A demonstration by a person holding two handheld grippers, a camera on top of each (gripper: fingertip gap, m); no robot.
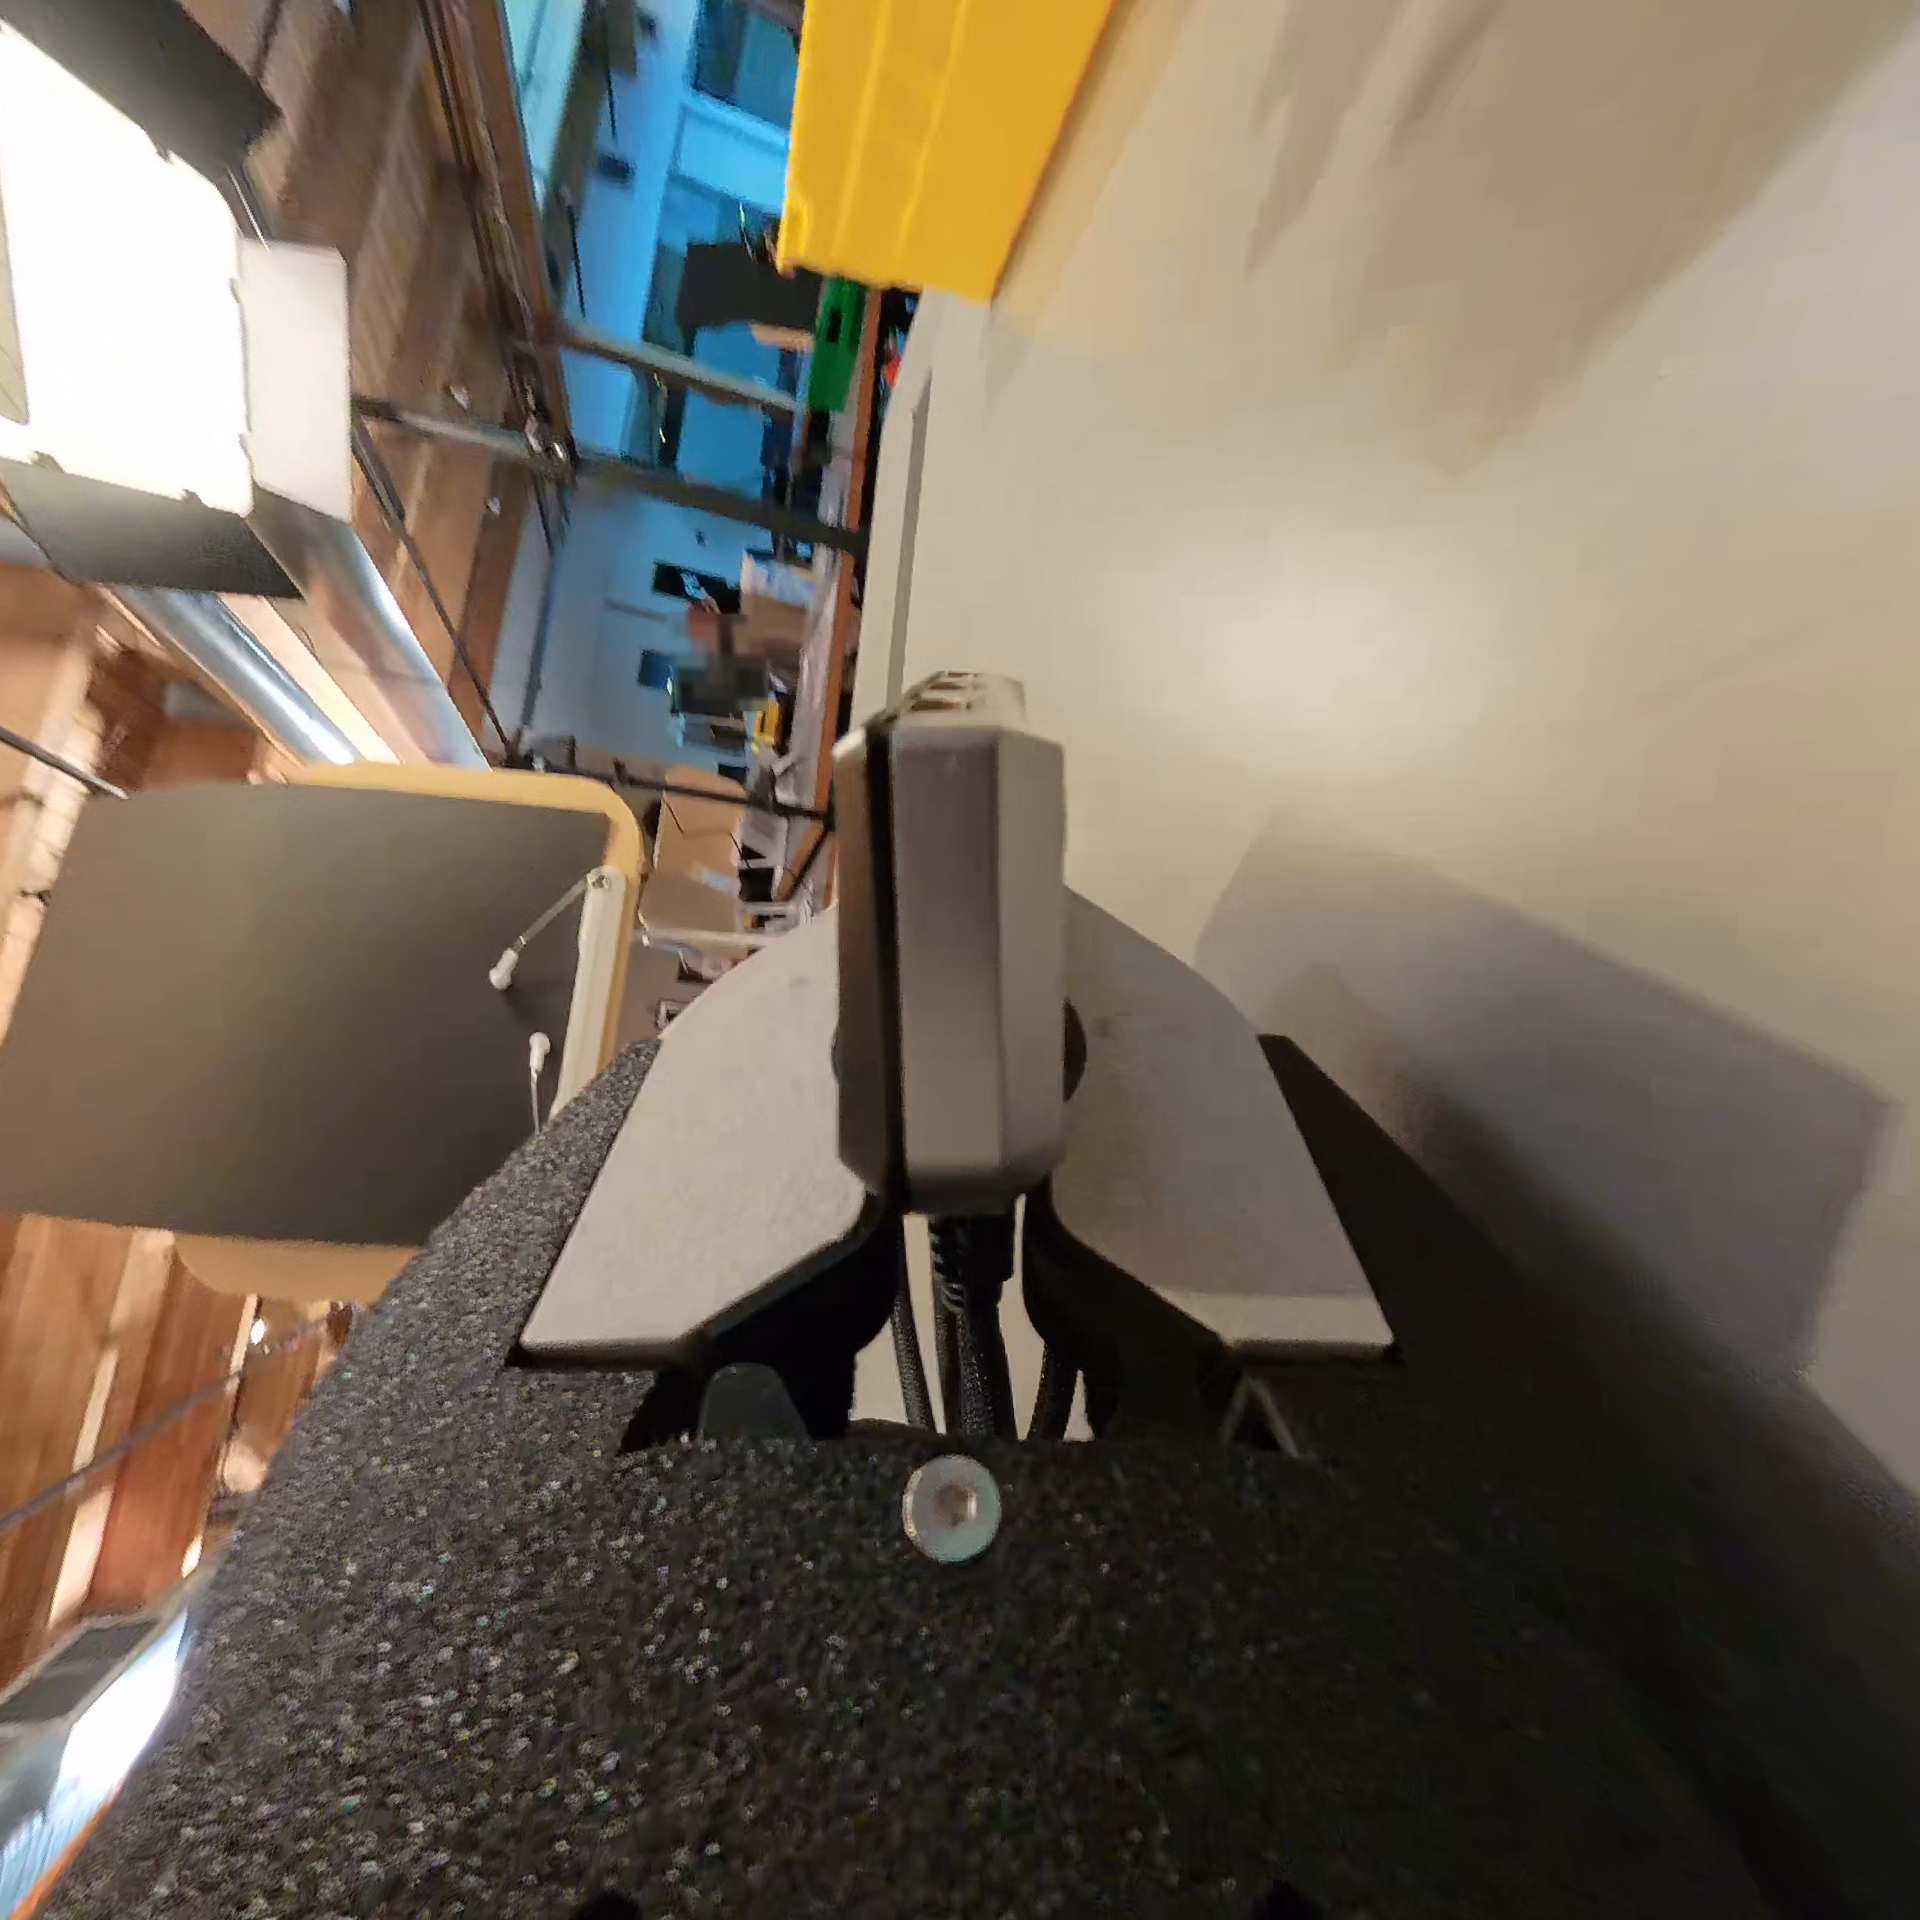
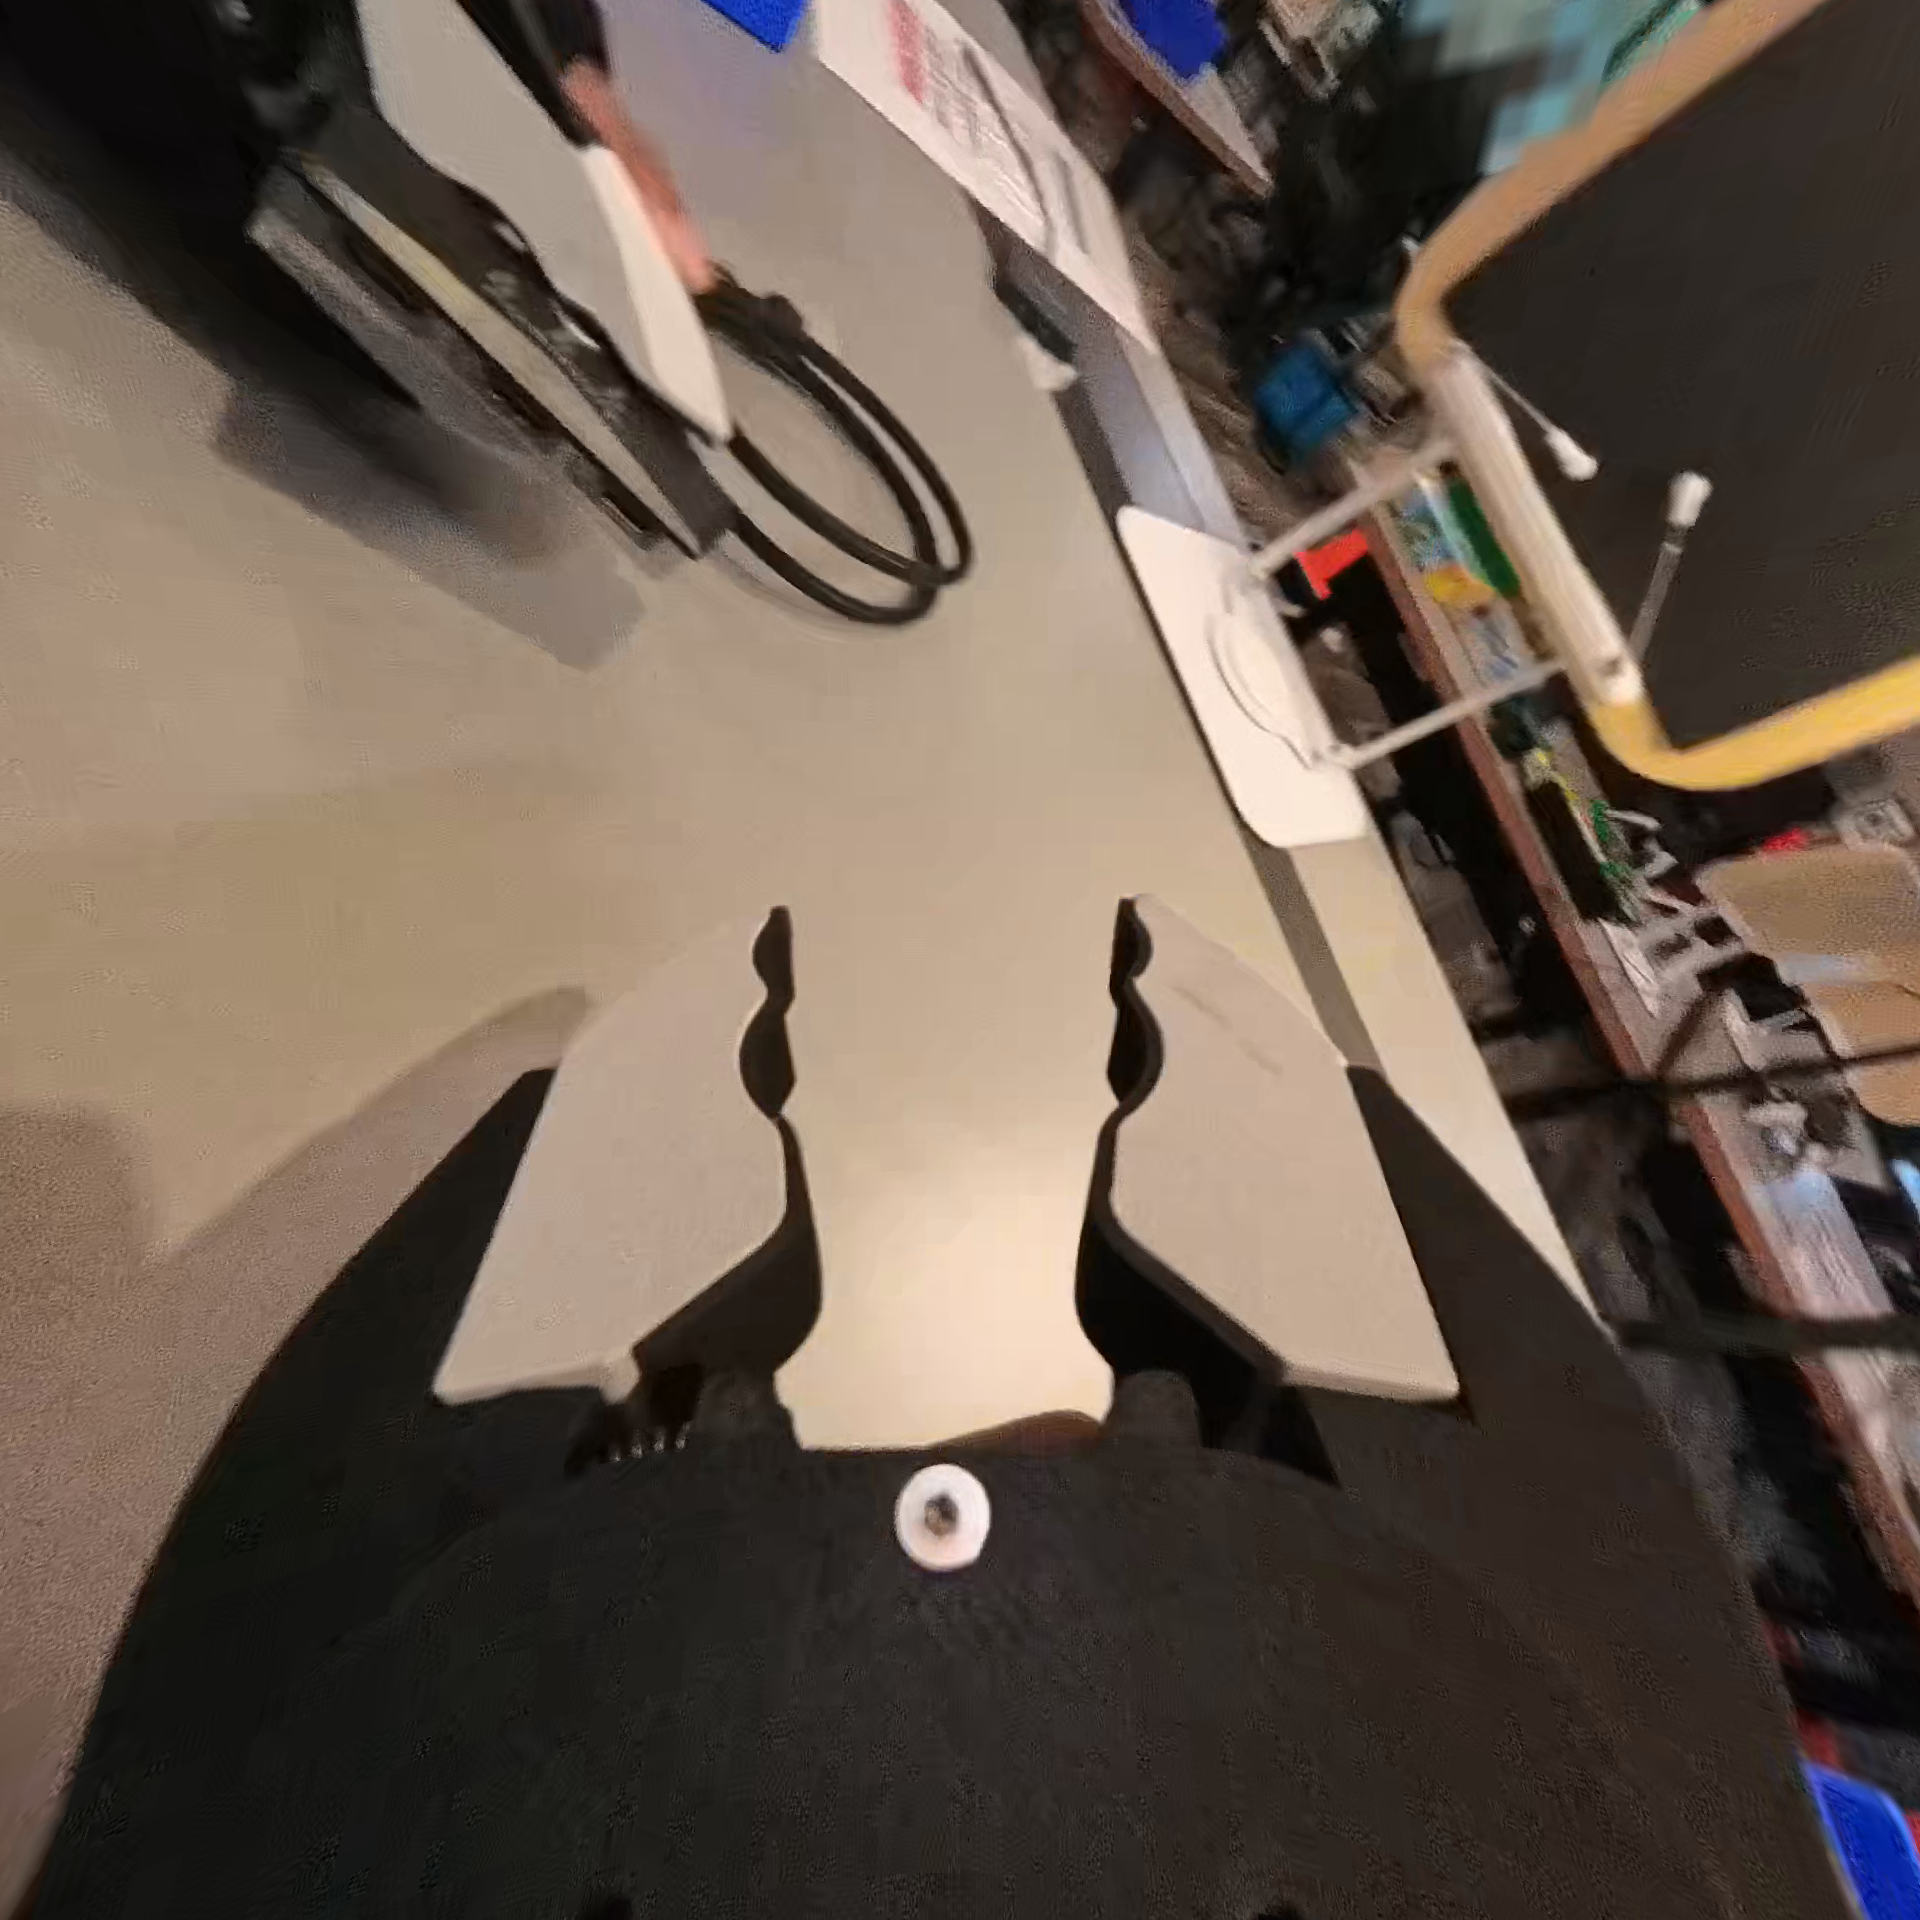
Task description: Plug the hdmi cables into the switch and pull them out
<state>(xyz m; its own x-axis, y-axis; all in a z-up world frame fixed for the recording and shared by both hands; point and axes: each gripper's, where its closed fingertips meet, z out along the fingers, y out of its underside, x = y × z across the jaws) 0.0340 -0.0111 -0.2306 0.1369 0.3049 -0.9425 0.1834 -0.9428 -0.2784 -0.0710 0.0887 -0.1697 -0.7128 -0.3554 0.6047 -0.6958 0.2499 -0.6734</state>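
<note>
In the left wrist view my left gripper (image 1: 956,935) is shut on a grey box, the switch (image 1: 966,966), and holds it upright by its flat sides. The port end (image 1: 961,691) points away from me. Black braided hdmi cables (image 1: 961,1340) run back from its near end between the fingers. In the right wrist view my right gripper (image 2: 951,914) is open and empty above the grey table (image 2: 520,831). The left gripper (image 2: 623,343), held by a hand, shows at the far left with black cable loops (image 2: 883,520) lying on the table beside it.
A white flat base (image 2: 1236,665) of a stand sits at the table's right edge. A black panel in a light wooden frame (image 2: 1714,343) rises beyond it and also shows in the left wrist view (image 1: 312,987). A printed sheet (image 2: 987,125) and a yellow object (image 1: 935,135) lie farther off. The grippers' ends are close to 15 cm from one another.
</note>
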